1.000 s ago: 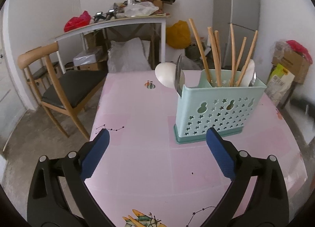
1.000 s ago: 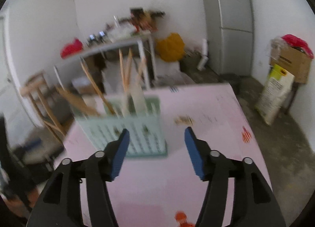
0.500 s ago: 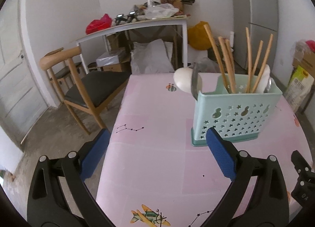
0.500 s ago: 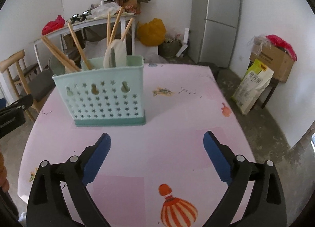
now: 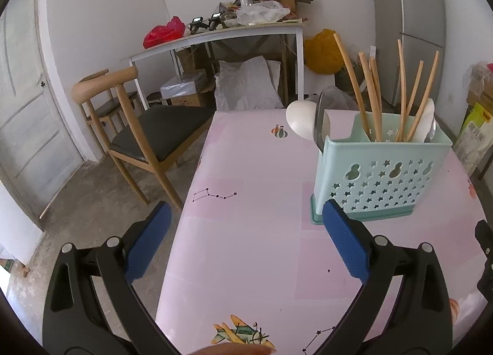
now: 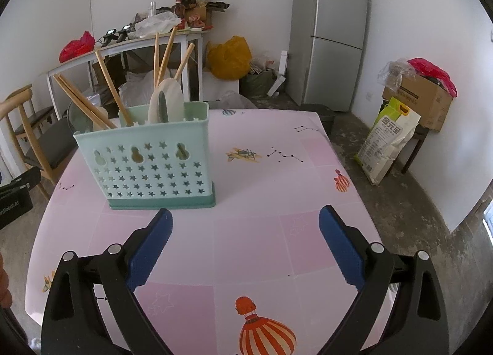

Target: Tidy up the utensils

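A mint-green utensil holder with star cut-outs stands on the pink table. It holds several wooden chopsticks, white spoons and a metal spoon. My left gripper hangs open over the table's left edge, the holder just beyond its right fingertip. My right gripper is wide open and empty, with the holder ahead and to its left.
A wooden chair stands left of the table. Behind are a cluttered white desk, a yellow bag, a grey fridge, a cardboard box and a rice sack.
Both views have swung and pulled back from the holder. The right gripper's jaws widened from partly shut to fully open. The left gripper stayed open.
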Demonstrator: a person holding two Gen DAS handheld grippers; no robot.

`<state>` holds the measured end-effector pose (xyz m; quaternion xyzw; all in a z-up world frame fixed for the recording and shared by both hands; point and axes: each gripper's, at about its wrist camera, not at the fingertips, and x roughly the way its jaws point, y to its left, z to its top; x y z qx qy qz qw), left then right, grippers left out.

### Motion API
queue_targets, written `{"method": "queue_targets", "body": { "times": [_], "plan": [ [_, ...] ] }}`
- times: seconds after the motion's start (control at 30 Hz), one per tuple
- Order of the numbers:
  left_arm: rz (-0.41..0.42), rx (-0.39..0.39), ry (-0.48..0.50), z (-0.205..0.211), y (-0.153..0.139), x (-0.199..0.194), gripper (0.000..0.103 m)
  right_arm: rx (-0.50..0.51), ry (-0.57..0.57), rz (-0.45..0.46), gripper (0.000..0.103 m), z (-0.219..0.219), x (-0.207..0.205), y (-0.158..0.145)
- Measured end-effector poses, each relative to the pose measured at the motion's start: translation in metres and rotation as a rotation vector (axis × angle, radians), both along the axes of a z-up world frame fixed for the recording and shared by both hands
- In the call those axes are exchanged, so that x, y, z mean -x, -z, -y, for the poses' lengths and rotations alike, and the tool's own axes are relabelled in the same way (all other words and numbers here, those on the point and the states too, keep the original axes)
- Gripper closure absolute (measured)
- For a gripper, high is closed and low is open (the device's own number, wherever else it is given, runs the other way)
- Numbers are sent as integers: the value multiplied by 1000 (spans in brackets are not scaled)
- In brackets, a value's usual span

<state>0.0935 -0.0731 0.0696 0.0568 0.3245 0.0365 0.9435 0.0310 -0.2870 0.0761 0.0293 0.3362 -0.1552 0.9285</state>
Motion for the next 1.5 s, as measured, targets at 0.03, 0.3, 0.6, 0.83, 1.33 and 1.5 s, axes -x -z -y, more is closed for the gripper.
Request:
{"method": "queue_targets", "body": {
  "times": [0.03, 0.3, 0.6, 0.83, 1.33, 1.5],
  "plan": [
    [-2, 0, 1, 0, 0, 0, 8, 0, -1, -1, 10, 0, 0, 0],
    [-35, 9, 8, 0, 5, -1, 8, -1, -16, -6, 10, -5, -2, 0],
    [-66, 9, 4, -2, 10, -4, 8, -1, -21, -11, 10, -6, -2, 0],
    [-68, 12, 4, -3, 10, -4, 8, -2, -22, -11, 10, -6, -2, -1],
    [-64, 13, 4, -3, 9, -4, 8, -1, -22, -9, 10, -6, -2, -3],
    [-64, 13, 4, -3, 10, -4, 8, -1, -21, -8, 10, -6, -2, -3]
  ]
}}
